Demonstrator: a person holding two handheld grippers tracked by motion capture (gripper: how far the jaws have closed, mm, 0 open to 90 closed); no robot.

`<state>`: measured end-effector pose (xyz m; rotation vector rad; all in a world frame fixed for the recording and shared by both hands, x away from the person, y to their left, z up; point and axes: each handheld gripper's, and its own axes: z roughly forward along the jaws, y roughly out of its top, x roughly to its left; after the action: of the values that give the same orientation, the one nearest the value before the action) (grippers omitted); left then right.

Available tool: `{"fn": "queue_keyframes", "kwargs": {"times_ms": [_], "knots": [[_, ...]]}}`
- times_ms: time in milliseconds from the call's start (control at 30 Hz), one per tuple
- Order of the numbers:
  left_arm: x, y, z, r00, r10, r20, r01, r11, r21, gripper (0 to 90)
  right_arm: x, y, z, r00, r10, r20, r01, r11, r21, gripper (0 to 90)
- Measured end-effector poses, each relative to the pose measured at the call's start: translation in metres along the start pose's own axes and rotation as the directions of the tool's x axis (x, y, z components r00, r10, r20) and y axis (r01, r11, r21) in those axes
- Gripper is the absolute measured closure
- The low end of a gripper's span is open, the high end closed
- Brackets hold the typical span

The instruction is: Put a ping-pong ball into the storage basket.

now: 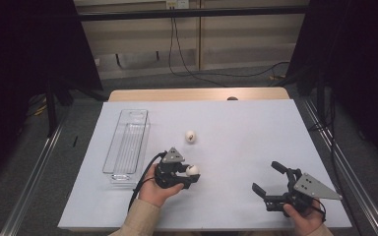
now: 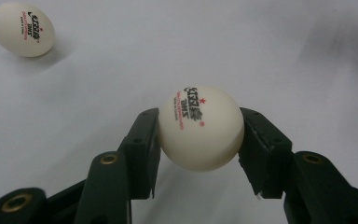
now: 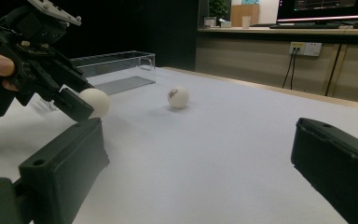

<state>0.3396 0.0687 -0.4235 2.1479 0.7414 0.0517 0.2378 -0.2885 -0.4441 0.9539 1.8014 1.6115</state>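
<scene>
My left gripper (image 1: pixel 193 172) is shut on a white table-tennis ball (image 2: pixel 200 127), its two black pads pressing the ball's sides just above the white table. The same held ball (image 1: pixel 193 170) shows in the high view and in the right gripper view (image 3: pixel 95 101), where the left gripper (image 3: pixel 81 105) enters from the upper left. A second ball (image 1: pixel 190 136) lies loose on the table farther back, seen also at the top left of the left gripper view (image 2: pixel 22 29) and mid-table in the right gripper view (image 3: pixel 178 97). My right gripper (image 1: pixel 270 178) rests low at the front right, jaws wide open and holding nothing.
A clear plastic tray (image 1: pixel 126 142) lies lengthwise on the left part of the white table sheet (image 1: pixel 246 128), also seen behind the left gripper (image 3: pixel 121 70). Black curtains flank the table; cables run across the floor behind it.
</scene>
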Motion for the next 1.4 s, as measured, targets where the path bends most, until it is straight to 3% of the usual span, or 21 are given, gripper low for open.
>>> {"fn": "queue_keyframes", "kwargs": {"times_ms": [267,1400], "knots": [[0.004,0.000,-0.003,0.9997,-0.022,-0.010,0.022,0.9997,-0.005,51.0,0.000,0.000,0.000,1.0000,0.000,0.000,0.000,1.000,0.002,2.4],[0.014,0.004,-0.016,0.9982,-0.037,-0.047,0.037,0.9993,0.003,51.0,-0.002,0.000,0.000,1.0000,0.001,0.007,-0.001,1.000,-0.002,2.0]]}}
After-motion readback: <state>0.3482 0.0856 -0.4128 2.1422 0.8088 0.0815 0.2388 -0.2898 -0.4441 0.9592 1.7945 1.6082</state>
